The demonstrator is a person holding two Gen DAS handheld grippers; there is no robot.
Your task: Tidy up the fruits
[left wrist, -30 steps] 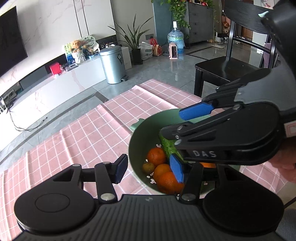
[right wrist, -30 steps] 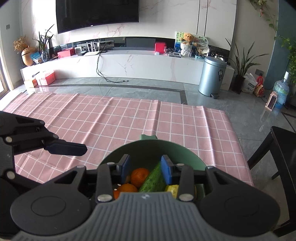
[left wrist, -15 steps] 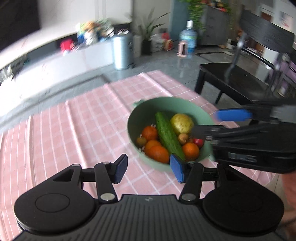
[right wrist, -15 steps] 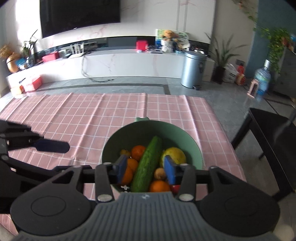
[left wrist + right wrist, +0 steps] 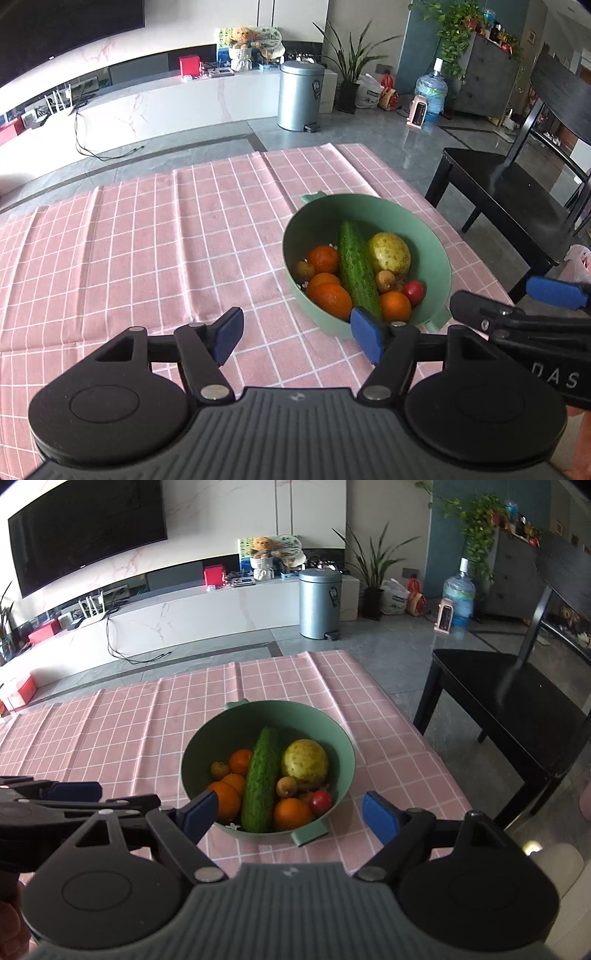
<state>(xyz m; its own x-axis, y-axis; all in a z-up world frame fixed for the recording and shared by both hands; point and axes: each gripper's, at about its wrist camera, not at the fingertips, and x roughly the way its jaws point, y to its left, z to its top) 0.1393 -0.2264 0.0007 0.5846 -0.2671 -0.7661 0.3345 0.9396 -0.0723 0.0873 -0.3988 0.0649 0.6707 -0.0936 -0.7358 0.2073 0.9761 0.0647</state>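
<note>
A green bowl stands on the pink checked tablecloth. It holds a cucumber, several oranges, a yellow-green round fruit, a small red fruit and small brown fruits. My left gripper is open and empty, above the cloth just left of the bowl's near side. My right gripper is open and empty, held above the bowl's near rim. Each gripper shows at the edge of the other's view.
The pink tablecloth stretches left of the bowl. The table's right edge runs close to the bowl, with a black chair beyond it. A bin and a TV bench stand far back on the floor.
Both grippers have drawn back and up from the bowl. The right gripper has let go of the cucumber and opened wide; the cucumber now lies in the bowl.
</note>
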